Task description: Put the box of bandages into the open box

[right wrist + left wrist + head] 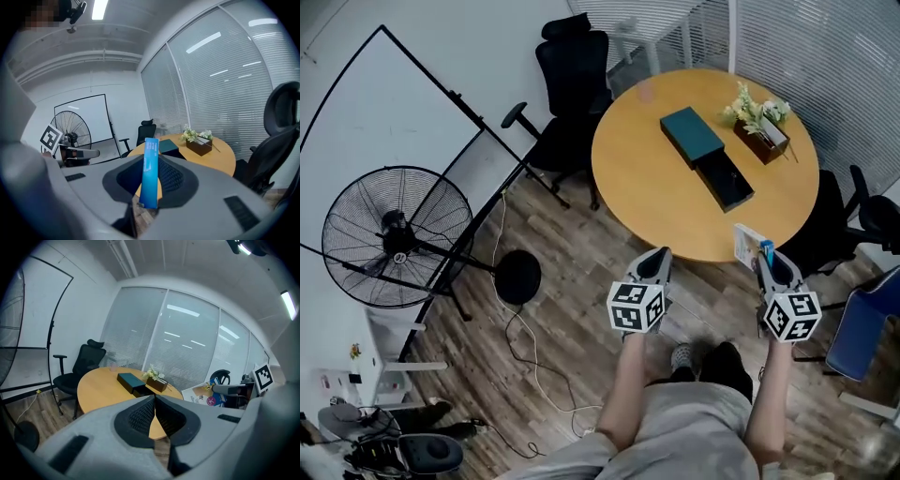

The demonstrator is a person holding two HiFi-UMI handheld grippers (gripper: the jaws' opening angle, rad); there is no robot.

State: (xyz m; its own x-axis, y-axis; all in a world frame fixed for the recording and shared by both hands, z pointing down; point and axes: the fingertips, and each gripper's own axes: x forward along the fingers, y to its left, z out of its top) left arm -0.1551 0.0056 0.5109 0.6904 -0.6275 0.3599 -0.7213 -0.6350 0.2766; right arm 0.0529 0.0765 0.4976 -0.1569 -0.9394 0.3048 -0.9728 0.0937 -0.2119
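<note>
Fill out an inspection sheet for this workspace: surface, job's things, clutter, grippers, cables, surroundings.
Surface: round wooden table, standing on a wood floor.
Job's things: open black box on the table, with its teal lid beside it; blue-edged box of bandages held upright short of the table's near edge.
Clutter: white flowers in a dark wooden planter at the table's far side.
Grippers: left gripper jaws together, nothing between them; right gripper shut on the box of bandages.
Cables: white cable trailing across the floor.
Surroundings: black pedestal fan, black office chair, window blinds.
</note>
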